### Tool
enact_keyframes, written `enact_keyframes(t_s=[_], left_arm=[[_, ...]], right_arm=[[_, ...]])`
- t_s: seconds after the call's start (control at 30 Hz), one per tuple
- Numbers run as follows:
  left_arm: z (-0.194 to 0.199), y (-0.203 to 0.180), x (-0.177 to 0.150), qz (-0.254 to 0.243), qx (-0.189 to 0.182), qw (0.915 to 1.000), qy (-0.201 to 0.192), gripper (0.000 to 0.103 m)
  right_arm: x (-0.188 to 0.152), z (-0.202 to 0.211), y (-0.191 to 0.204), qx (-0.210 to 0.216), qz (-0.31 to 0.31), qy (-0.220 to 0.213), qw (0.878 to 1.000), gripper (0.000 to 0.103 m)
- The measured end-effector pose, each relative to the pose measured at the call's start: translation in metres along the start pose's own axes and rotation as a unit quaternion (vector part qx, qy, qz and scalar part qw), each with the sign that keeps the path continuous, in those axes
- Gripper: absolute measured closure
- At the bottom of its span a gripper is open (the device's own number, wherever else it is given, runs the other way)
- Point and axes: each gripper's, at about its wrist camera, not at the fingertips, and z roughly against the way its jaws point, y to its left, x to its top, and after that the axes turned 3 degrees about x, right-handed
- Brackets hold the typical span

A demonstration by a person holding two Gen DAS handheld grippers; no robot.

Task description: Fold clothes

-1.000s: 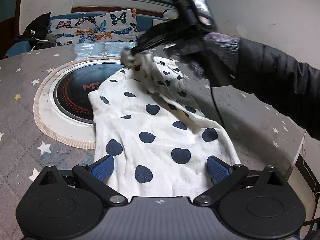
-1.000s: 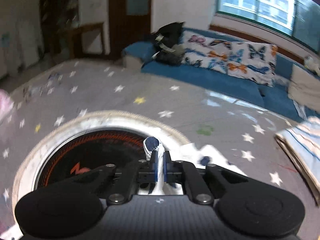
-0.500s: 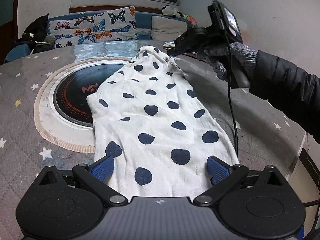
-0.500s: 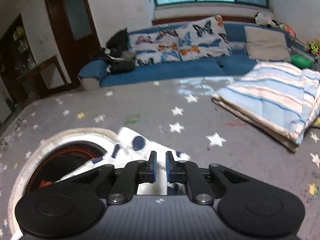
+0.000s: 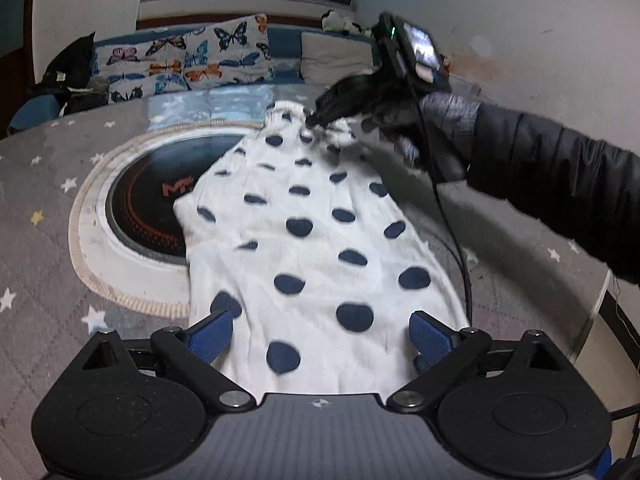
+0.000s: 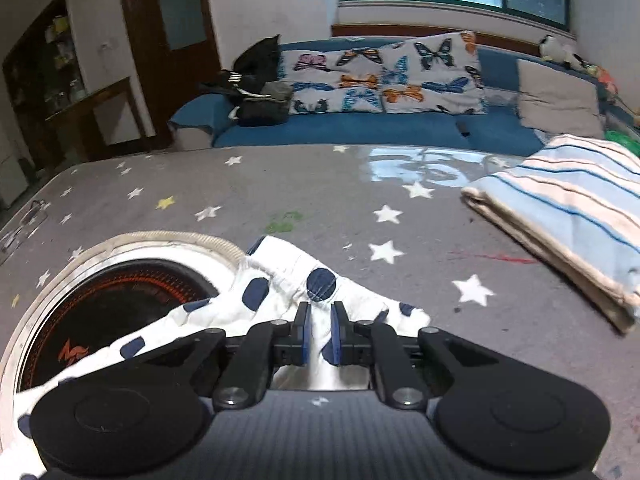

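A white garment with dark blue dots (image 5: pixel 316 232) lies stretched out on the grey star-print table (image 5: pixel 36 264), partly over a round black cooktop (image 5: pixel 152 196). My left gripper (image 5: pixel 320 334) is open, its blue pads on either side of the garment's near end. My right gripper (image 6: pixel 320 330) sits low over the garment's far end (image 6: pixel 288 284); its jaws stand a little apart with cloth between them. In the left wrist view the right gripper (image 5: pixel 316 118) touches the far edge of the cloth.
A folded striped cloth (image 6: pixel 568 208) lies on the table at the right. Beyond the table stands a blue sofa (image 6: pixel 360 132) with butterfly cushions (image 6: pixel 380 76). The table's right edge (image 5: pixel 600 300) is near the garment. A cable hangs from the right gripper.
My right gripper carried the garment's far end away from me, unfolding the cloth flat, then lowered it to the table. Its jaws went from shut to slightly apart. The left gripper stayed put.
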Motion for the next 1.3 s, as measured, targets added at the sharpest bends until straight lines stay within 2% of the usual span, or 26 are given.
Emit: enact_keyframes(t_s=[0.1, 0.2, 0.37, 0.47, 0.53, 0.67, 0.8, 0.93, 1.03, 1.17, 1.23, 1.3], left_arm=[[-0.002, 0.001, -0.002, 0.001, -0.002, 1.0, 0.006, 0.007], [-0.004, 0.003, -0.004, 0.001, -0.002, 1.0, 0.009, 0.011], [-0.007, 0.007, -0.009, 0.009, 0.003, 0.9998, 0.019, 0.014], [-0.006, 0.008, -0.012, 0.006, 0.005, 0.9997, 0.022, 0.014], [-0.004, 0.006, -0.011, 0.003, 0.003, 0.9999, 0.016, 0.014], [0.002, 0.002, -0.009, -0.004, -0.002, 1.0, 0.004, 0.014], [0.007, -0.002, -0.006, -0.011, -0.006, 0.9999, -0.008, 0.016], [0.01, -0.008, -0.007, -0.019, -0.012, 0.9997, -0.013, 0.022], [0.006, -0.012, -0.015, -0.028, -0.015, 0.9995, -0.003, 0.022], [0.003, -0.01, -0.023, -0.024, -0.014, 0.9996, 0.008, 0.022], [0.01, -0.009, -0.024, -0.023, -0.014, 0.9996, 0.001, 0.022], [0.017, -0.008, -0.024, -0.024, -0.012, 0.9996, -0.009, 0.022]], right_arm=[[0.002, 0.009, 0.011, 0.021, 0.026, -0.017, 0.999, 0.092], [0.006, 0.001, 0.026, 0.029, 0.064, -0.007, 0.997, 0.086], [0.008, -0.031, 0.036, 0.007, 0.078, 0.02, 0.997, 0.084], [0.011, -0.034, 0.037, 0.006, 0.073, 0.028, 0.997, 0.083], [0.013, -0.026, 0.038, 0.009, 0.077, 0.027, 0.997, 0.083], [0.012, 0.003, 0.038, 0.035, 0.076, 0.029, 0.996, 0.074], [-0.005, 0.032, 0.04, 0.063, 0.082, 0.047, 0.993, 0.074], [-0.035, 0.048, 0.039, 0.077, 0.081, 0.06, 0.992, 0.074], [-0.056, 0.057, 0.035, 0.075, 0.082, 0.065, 0.992, 0.074], [-0.067, 0.074, 0.035, 0.056, 0.092, 0.054, 0.993, 0.074], [-0.073, 0.082, 0.035, 0.047, 0.097, 0.048, 0.993, 0.073], [-0.078, 0.095, 0.041, 0.063, 0.109, 0.04, 0.991, 0.073]])
